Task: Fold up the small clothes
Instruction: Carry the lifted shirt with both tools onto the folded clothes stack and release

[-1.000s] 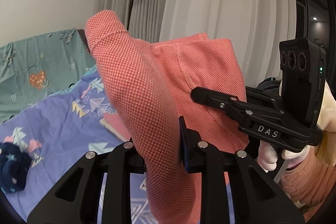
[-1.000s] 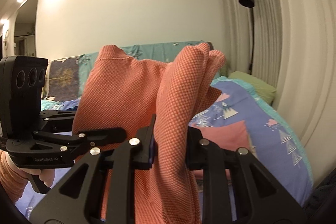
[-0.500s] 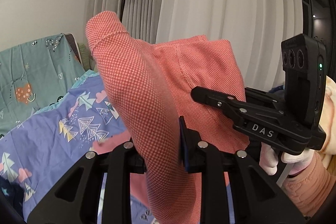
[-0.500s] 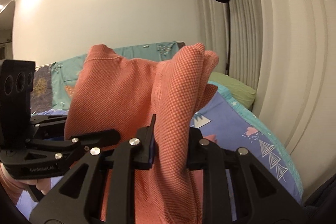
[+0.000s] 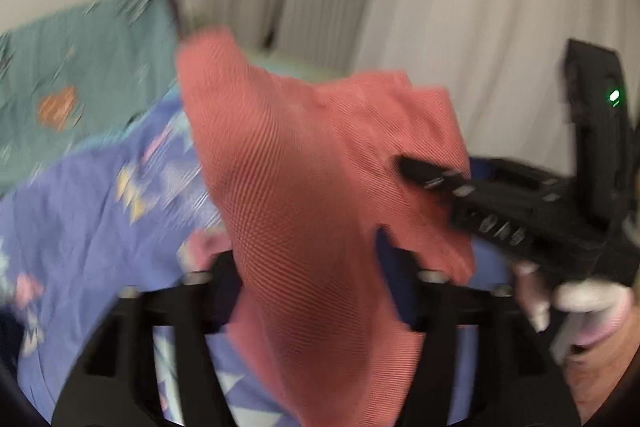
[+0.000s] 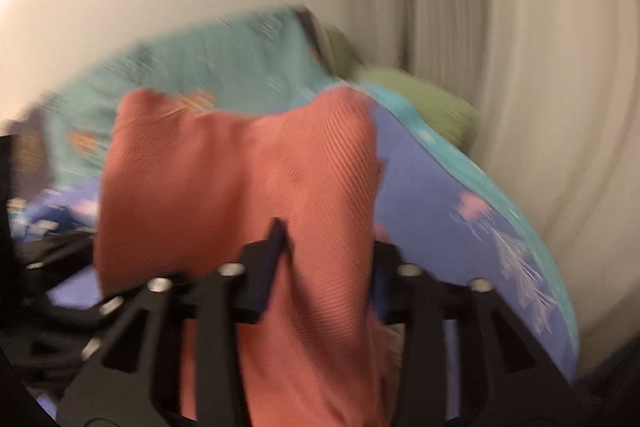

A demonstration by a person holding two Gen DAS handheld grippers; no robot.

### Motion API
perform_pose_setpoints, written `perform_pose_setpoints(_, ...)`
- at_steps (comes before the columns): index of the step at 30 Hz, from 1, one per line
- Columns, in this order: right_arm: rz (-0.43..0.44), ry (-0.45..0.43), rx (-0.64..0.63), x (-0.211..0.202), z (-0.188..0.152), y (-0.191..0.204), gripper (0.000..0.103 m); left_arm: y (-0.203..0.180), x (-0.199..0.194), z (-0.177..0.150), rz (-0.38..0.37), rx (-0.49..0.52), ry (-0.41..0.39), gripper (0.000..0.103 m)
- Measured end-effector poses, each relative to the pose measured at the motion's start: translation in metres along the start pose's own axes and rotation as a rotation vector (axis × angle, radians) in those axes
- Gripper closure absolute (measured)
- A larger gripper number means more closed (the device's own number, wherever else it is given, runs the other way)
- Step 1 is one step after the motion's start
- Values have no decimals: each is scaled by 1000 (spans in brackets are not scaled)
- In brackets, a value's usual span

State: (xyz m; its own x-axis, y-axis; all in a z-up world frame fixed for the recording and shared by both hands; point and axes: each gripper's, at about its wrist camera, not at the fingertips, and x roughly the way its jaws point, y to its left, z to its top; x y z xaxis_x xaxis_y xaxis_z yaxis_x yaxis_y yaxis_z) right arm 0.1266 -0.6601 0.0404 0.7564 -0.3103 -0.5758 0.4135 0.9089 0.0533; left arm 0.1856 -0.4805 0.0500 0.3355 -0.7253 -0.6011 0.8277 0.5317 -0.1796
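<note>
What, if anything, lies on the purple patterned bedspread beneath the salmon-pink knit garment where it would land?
A pink item lies there on the purple patterned bedspread, beside the salmon-pink knit garment; blur hides what it is.

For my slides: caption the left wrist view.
Left gripper jaws opening around a coral garment over the purple patterned bedspread, right gripper alongside.

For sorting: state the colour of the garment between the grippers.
Coral-red garment, fine check; clearest in right wrist view.

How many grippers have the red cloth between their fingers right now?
2. The left gripper and the right gripper each have the red cloth between their opening jaws, above the purple bedspread.
</note>
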Motion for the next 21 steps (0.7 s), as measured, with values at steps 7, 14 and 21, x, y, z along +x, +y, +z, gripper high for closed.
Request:
perform_pose_setpoints(7, -4, 172, 73, 56, -68, -14, 60, 56, 44, -66, -136, -260, 146, 28)
perform_pose_setpoints(14, -84, 143, 11, 55, -72, 1, 56, 56, 37, -78, -109, -339, 124, 15)
perform_pose_setpoints(21, -152, 71, -9, 39, -80, 3, 56, 61, 24, -84, -43, -402, 97, 1)
